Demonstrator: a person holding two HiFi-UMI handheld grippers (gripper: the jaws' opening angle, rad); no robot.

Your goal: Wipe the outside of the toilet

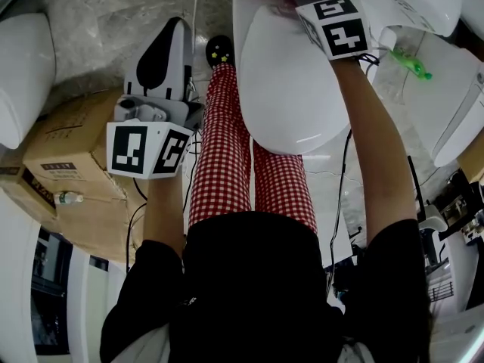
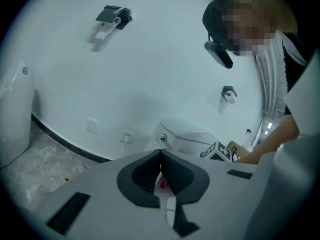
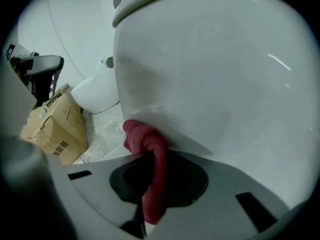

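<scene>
The crumpled dark-red cloth [image 3: 142,136] was clamped between the jaws of the right gripper [image 3: 150,164], with its bunched end pressed against the outer wall of the glossy white ceramic toilet [image 3: 215,74], directly ahead of the jaws. The left gripper [image 2: 161,159], jaws together on nothing, was held well apart from the toilet.

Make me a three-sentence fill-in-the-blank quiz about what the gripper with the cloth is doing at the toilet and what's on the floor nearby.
1. The bunched cloth clamped in the jaws of the right gripper is coloured ___.
2. That cloth presses against the outside of the glossy white ceramic ___.
3. The brown box on the floor is made of ___.
Missing words: red; toilet; cardboard.
</scene>
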